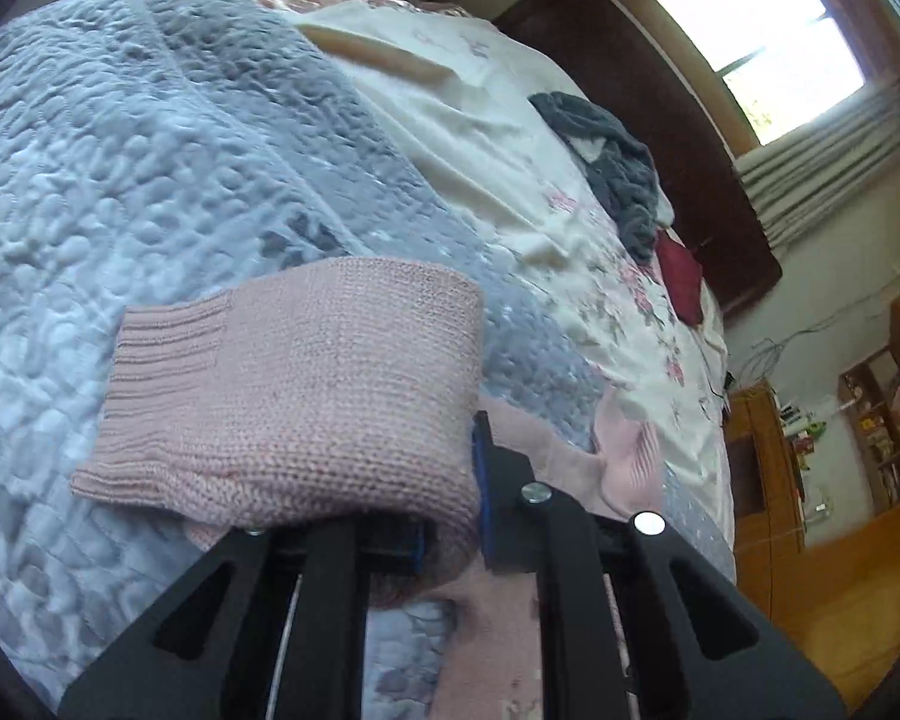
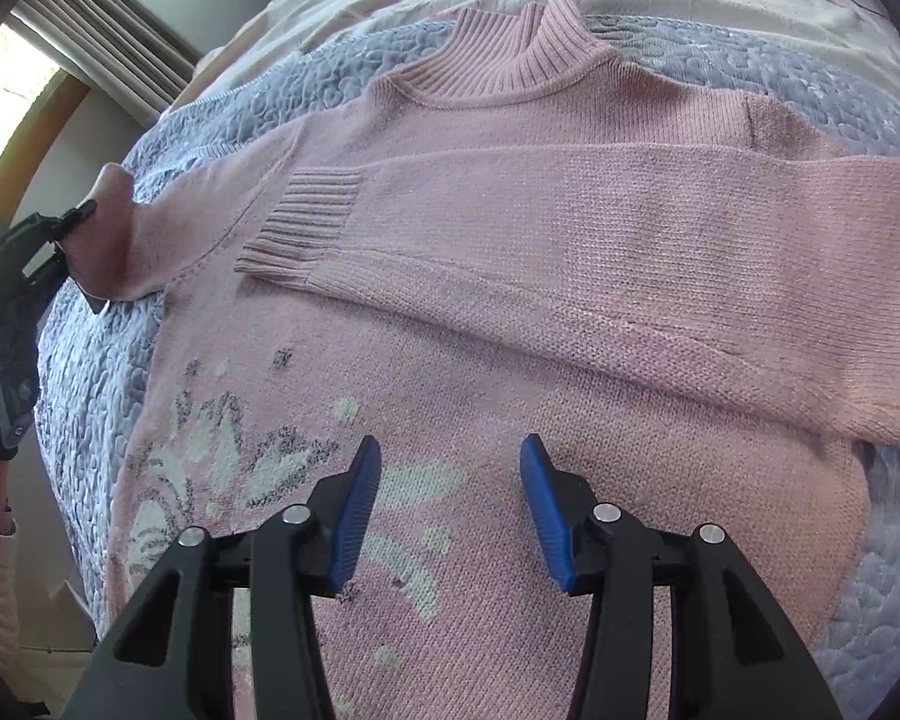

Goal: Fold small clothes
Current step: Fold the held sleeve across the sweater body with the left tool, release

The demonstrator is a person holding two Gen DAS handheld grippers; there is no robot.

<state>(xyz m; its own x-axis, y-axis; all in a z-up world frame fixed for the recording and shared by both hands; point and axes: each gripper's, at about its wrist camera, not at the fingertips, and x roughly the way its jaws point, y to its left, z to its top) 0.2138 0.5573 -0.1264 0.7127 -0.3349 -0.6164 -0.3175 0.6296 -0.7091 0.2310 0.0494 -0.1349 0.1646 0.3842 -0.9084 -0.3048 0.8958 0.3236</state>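
A: Where is the pink sweater (image 2: 510,276) lying?

B: Face up on the grey quilted bedspread (image 2: 90,372), its ribbed collar (image 2: 510,60) at the far end. One sleeve (image 2: 570,228) is already folded across the chest, just below the collar, with its ribbed cuff (image 2: 306,222) ending short of the other shoulder. I take that as the first fold made.

A: And the other sleeve?

B: The left gripper (image 1: 450,516) has it. In the left wrist view the second sleeve (image 1: 306,396) is bunched between the blue pads and drapes forward over the quilt, cuff hanging out ahead. The jaws look closed tight on the knit. From the right wrist view that gripper (image 2: 72,252) sits at the sweater's side edge, level with the folded cuff, with the fabric lifted off the bed.

A: Why hold it there?

B: Probably to carry this sleeve over the chest onto the first one, so the body becomes a narrow rectangle.

A: The right gripper (image 2: 450,510)?

B: It hovers above the sweater's lower front, over the white flower pattern (image 2: 222,468), pads wide apart and holding nothing. My guess is that it waits to pin or smooth the body.

A: Anything else near the sweater?

B: Beyond it lie a cream sheet (image 1: 462,120) and a dark grey garment (image 1: 618,162), well apart.
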